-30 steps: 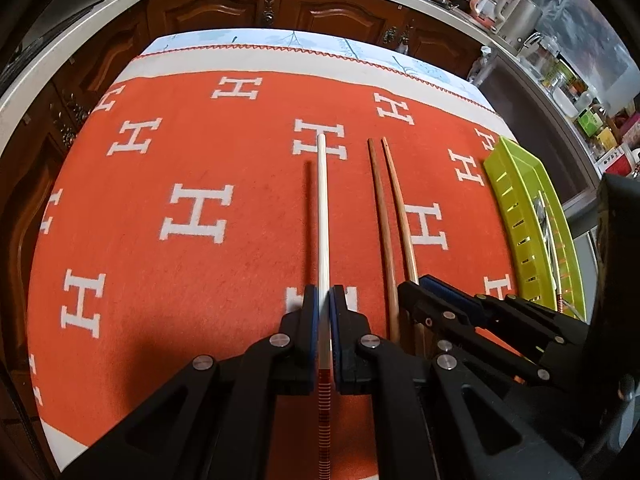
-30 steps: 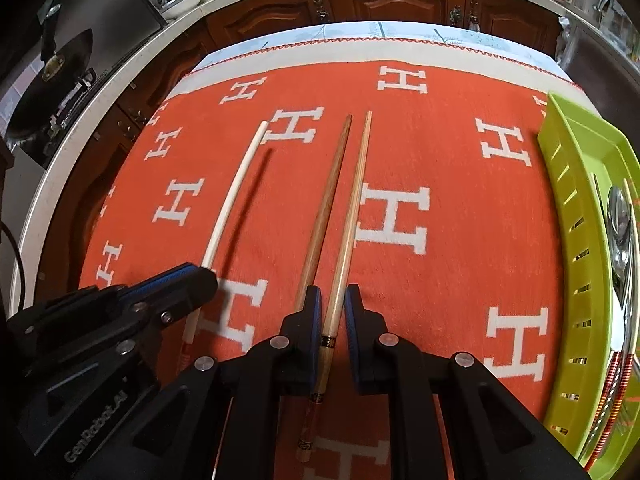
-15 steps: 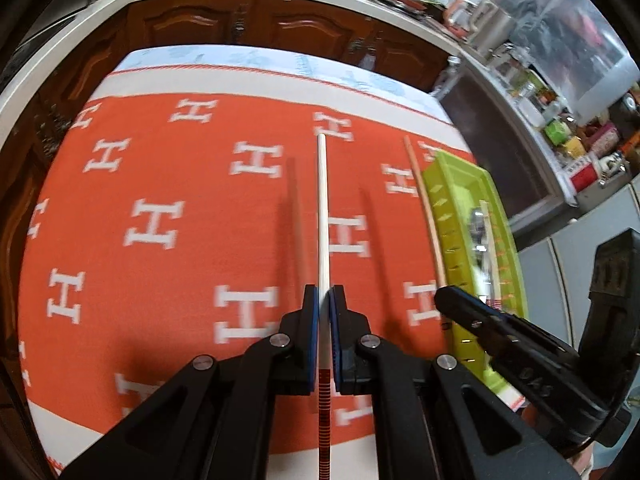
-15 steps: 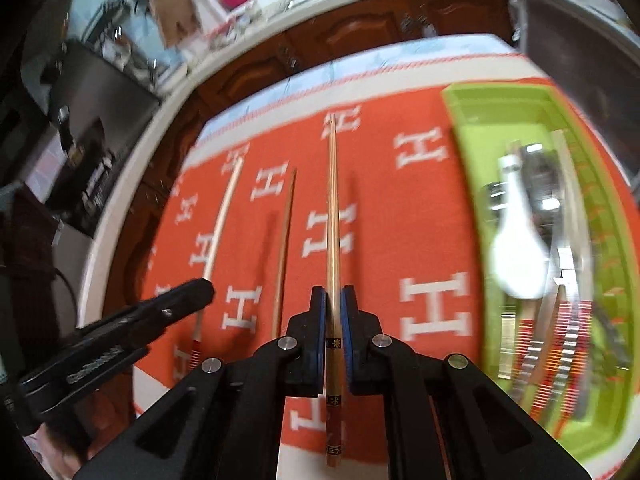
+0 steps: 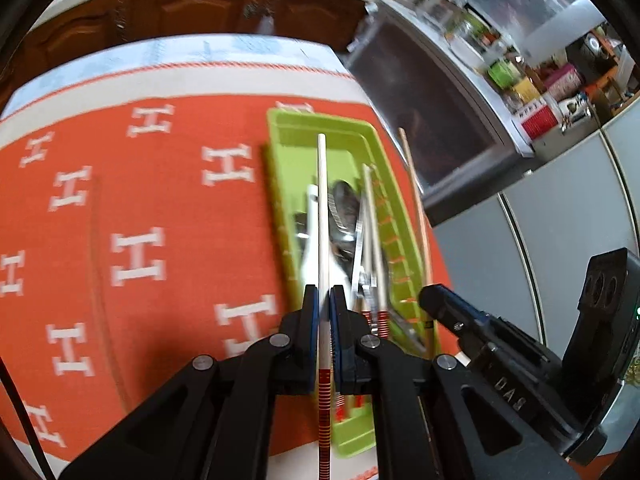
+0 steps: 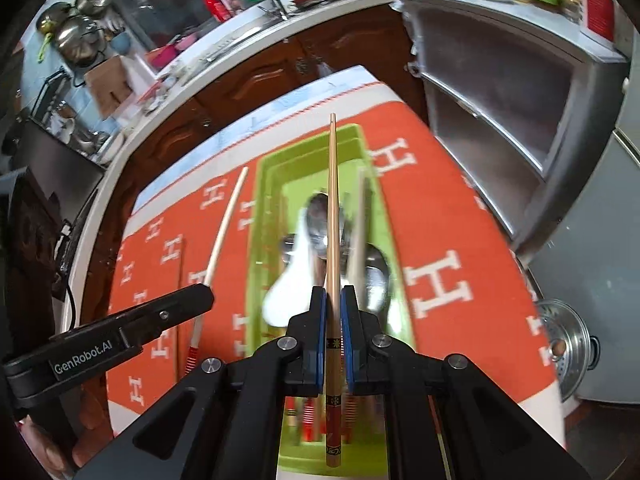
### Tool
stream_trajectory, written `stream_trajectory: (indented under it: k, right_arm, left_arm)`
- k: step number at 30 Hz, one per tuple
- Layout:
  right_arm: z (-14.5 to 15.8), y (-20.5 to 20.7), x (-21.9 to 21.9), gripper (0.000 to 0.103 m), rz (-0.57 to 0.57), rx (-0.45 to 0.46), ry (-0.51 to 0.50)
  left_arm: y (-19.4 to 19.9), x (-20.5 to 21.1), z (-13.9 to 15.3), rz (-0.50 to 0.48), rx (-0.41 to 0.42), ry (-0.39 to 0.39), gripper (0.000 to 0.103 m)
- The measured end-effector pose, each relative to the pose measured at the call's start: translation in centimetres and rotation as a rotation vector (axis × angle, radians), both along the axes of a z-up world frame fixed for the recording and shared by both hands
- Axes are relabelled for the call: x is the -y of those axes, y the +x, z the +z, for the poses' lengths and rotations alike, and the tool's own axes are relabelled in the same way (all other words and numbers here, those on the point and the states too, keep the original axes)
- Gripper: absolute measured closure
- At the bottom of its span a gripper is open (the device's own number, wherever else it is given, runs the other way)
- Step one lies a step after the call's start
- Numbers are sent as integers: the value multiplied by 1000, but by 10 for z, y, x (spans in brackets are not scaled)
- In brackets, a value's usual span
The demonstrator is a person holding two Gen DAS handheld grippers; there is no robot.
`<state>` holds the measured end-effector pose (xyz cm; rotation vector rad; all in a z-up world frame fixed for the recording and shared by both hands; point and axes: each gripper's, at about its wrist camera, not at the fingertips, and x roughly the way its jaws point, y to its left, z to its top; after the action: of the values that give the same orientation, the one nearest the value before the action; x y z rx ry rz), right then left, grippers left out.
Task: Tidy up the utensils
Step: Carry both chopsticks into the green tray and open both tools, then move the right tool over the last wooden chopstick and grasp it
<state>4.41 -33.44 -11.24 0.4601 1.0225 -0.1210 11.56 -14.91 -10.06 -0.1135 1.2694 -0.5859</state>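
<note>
My left gripper [image 5: 324, 300] is shut on a white chopstick [image 5: 322, 208] with a red-striped end, held in the air over the green tray [image 5: 276, 184]. My right gripper [image 6: 333, 300] is shut on a light wooden chopstick [image 6: 332, 200], also above the green tray [image 6: 254, 248]. In the tray lie a white spoon [image 6: 286, 284], a metal spoon [image 6: 318, 216] and several red-striped utensils. In the right wrist view, the left gripper [image 6: 206, 294] and its white chopstick [image 6: 224, 232] show left of the tray. A dark wooden chopstick [image 6: 179, 292] lies on the cloth.
An orange cloth with white H marks [image 5: 140, 256] covers the table. The tray sits near the cloth's right edge. A steel cabinet [image 6: 500, 120] stands beyond that edge, with a pot lid [image 6: 568, 344] low beside it. Brown cupboards [image 5: 180, 8] run along the far side.
Both grippers have lifted their chopsticks off the cloth and carried them right, to above the green tray. The dark wooden chopstick stayed on the cloth.
</note>
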Motion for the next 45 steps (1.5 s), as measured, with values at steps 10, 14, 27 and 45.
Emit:
stream_trajectory:
  k: [10, 14, 27, 45]
  right_arm:
    - [-37, 10, 14, 95, 32, -41, 37]
    - [-44, 15, 13, 93, 31, -55, 58]
    - [-23, 0, -9, 89, 64, -12, 59]
    - [11, 2, -108, 89, 288, 13, 55]
  left_arm:
    - [-4, 34, -32, -31, -80, 6, 96]
    - [-5, 35, -24, -35, -20, 27, 76]
    - [-19, -6, 24, -26, 161, 89, 58]
    - [-43, -146, 46, 196, 317, 244, 36]
